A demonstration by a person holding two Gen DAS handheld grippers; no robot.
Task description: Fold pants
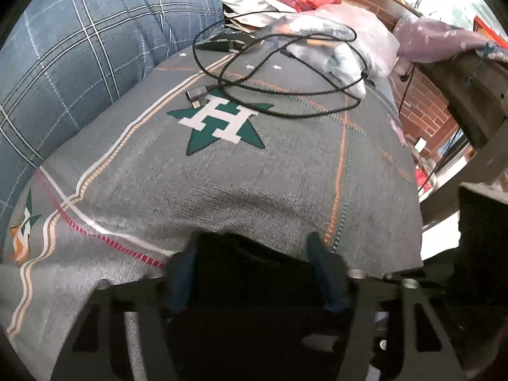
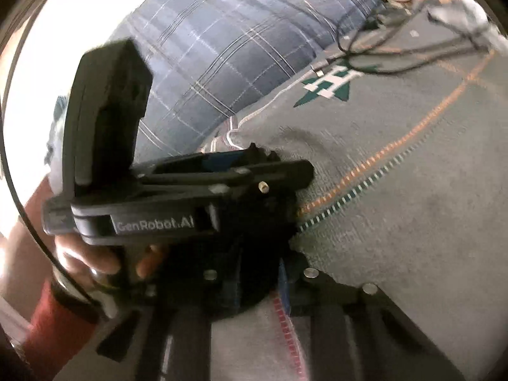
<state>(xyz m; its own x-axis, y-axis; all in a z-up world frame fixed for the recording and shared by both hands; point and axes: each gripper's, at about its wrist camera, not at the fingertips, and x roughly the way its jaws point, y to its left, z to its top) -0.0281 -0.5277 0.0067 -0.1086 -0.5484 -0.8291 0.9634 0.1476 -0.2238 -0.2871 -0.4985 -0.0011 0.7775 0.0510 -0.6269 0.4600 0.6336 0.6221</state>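
The pants point(image 1: 254, 263) are the dark fabric bunched at the near edge of the bed, sitting on the grey star-print sheet point(image 1: 285, 165). The left claw point(image 1: 254, 260) has its blue fingers point(image 1: 320, 260) spread wide with that dark cloth between them; whether it's actually pinching anything, I can't tell. The right claw point(image 2: 279, 285) is mostly buried behind the left tool's body point(image 2: 165, 197), so no call there either.

My take: get both grips on the same edge before lifting, keep the cloth low and taut, and steer clear of the black cable point(image 1: 285, 73) further up the bed and the plaid quilt point(image 1: 79, 63).
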